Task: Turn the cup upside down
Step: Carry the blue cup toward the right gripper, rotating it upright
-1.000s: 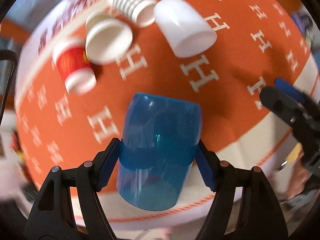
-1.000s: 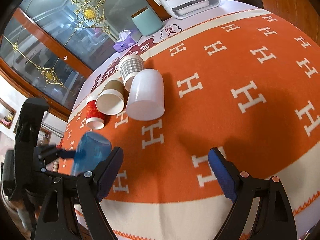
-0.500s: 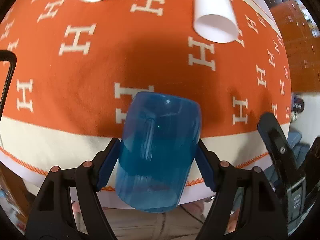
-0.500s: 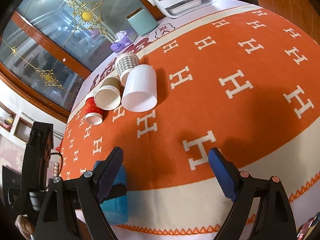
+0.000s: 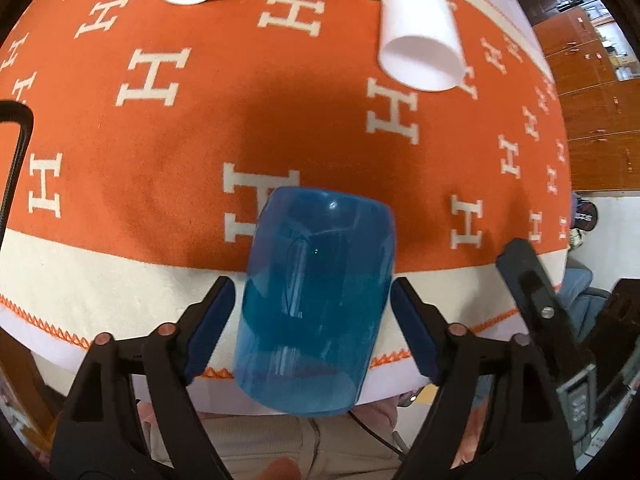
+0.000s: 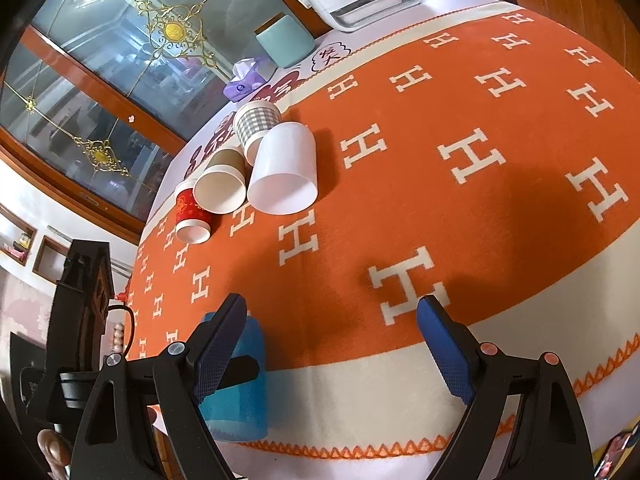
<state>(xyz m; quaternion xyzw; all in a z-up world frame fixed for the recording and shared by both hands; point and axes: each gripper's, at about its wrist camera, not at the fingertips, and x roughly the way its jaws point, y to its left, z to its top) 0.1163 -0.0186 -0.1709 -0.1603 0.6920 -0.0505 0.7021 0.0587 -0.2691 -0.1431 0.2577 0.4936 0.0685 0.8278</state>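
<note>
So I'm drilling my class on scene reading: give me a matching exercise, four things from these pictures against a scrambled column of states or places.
Things:
1. blue cup
2. white cup
3. right tool
4. red cup

States:
a. open, holding nothing
b. lying on its side, mouth toward the camera
c. between the left tool's pads
d. leftmost of the cup group in the right wrist view

Pairs: 1-c, 2-b, 3-a, 4-d

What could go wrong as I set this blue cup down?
The blue cup sits between the left gripper pads near the blanket's cream border, close to the table edge; released here, it could tip off. Its open mouth seems to face down, but the smooth plastic may slip. The open right gripper is close beside it and could bump it.
</note>
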